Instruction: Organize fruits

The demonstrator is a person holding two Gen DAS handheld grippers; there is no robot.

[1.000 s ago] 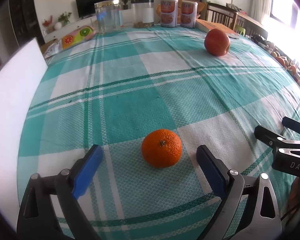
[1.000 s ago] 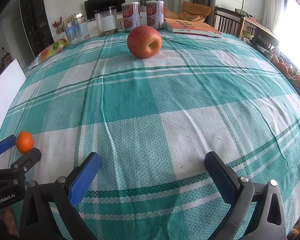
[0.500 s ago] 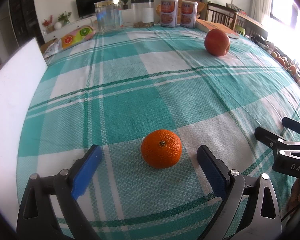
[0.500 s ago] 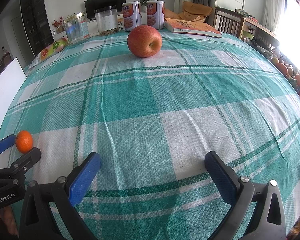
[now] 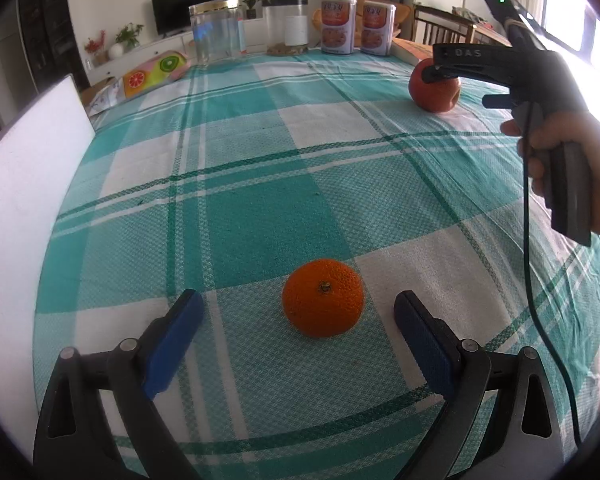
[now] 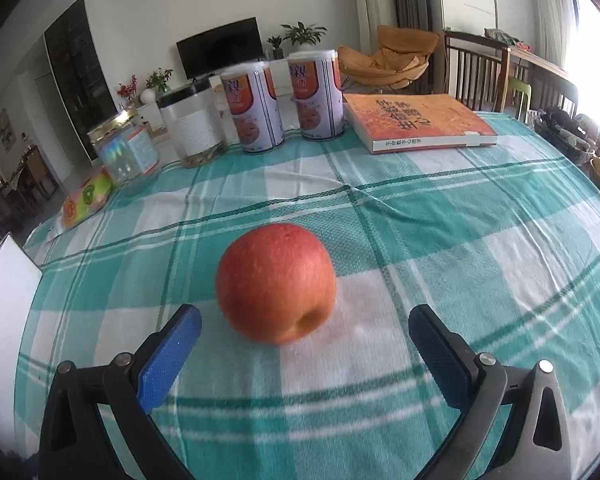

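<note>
— While my right tool [image 6: 305, 334] stands released around the apple [image 6: 276, 282], low in the middle of the right wrist frame, how do I close well?

— Ease forward until both pads flank its widest part, then squeeze slowly; it sits tilted on the checked surface [image 6: 460, 240] and could roll.

— And my left tool [image 5: 298, 328]?

— Released too, with the orange [image 5: 323, 297] resting low in its frame, just ahead of the pads. Leave it waiting.

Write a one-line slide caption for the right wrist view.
Open right gripper lined up on a red apple on the checked tablecloth.
</note>
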